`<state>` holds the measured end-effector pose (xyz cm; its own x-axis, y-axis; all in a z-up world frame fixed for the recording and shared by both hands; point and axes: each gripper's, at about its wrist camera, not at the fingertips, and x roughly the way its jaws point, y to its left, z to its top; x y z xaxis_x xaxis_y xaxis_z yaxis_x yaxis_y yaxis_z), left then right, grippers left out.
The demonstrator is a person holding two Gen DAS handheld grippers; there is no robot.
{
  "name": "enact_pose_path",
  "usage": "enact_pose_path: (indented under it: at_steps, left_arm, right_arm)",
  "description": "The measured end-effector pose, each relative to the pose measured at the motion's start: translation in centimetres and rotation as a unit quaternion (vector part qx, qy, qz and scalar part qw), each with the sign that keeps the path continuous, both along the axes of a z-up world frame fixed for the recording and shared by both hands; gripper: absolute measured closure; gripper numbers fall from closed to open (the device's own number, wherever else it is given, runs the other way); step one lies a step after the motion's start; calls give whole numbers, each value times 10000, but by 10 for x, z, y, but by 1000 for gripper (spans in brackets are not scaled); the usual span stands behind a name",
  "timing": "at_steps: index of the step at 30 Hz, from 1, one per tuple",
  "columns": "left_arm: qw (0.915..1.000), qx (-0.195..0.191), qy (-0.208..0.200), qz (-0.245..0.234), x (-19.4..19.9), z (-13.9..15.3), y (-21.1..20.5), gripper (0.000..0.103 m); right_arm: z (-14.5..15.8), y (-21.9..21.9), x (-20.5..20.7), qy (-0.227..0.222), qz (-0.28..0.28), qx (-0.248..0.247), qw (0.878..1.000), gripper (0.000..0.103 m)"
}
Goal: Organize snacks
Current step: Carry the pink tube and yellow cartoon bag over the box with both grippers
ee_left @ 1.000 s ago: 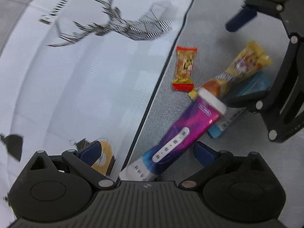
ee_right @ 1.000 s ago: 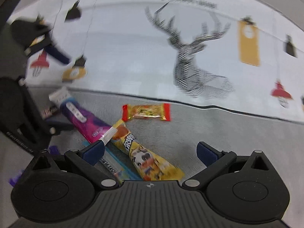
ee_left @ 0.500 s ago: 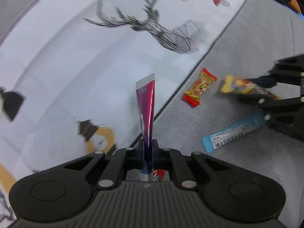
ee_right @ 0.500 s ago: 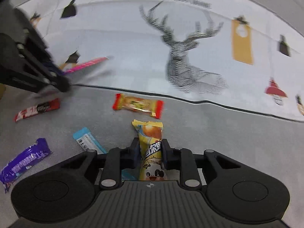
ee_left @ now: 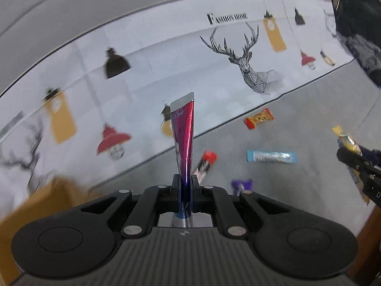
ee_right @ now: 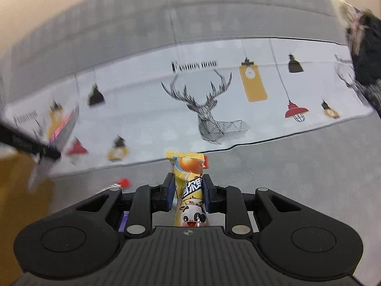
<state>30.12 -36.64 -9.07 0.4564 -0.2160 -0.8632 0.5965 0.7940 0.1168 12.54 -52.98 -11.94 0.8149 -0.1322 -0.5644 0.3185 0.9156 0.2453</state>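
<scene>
My left gripper (ee_left: pixel 185 181) is shut on a magenta snack pouch (ee_left: pixel 182 131), held upright above the grey sofa seat (ee_left: pixel 297 186). My right gripper (ee_right: pixel 188 187) is shut on a yellow snack pack with a cow print (ee_right: pixel 189 183), lifted off the seat; it also shows at the right edge of the left wrist view (ee_left: pixel 346 140). On the seat lie an orange-red candy bar (ee_left: pixel 259 118), a light blue bar (ee_left: pixel 271 156), a red-tipped bar (ee_left: pixel 204 163) and a purple wrapper (ee_left: pixel 241 186).
A white cushion cover with a deer print (ee_left: pixel 250 64) runs along the sofa back. A blurred brown cardboard box (ee_left: pixel 45 197) sits at the lower left; it also shows in the right wrist view (ee_right: pixel 21 190). Dark clothing (ee_left: pixel 357 23) lies at the upper right.
Both grippers closed on their snacks and lifted them. Both have since swung left, bringing the brown box into view.
</scene>
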Motion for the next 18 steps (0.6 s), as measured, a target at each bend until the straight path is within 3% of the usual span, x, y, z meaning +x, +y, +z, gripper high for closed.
enact_pose_path:
  at_steps: [3, 5, 11, 18]
  left_arm:
    - [9997, -118, -152, 173, -39, 23, 29, 96]
    - [9992, 5, -202, 353, -65, 33, 48, 96]
    - [9966, 80, -325, 759, -139, 54, 121, 96]
    - [9909, -89, -459, 1265, -212, 73, 209, 96]
  right_arm:
    - [17, 26, -31, -178, -66, 378, 9991, 78]
    - [27, 48, -51, -247, 3, 535, 9983, 78]
    - [53, 128, -103, -323, 700, 627, 9950, 78]
    - [76, 216, -145, -218, 1559, 600, 9857, 78]
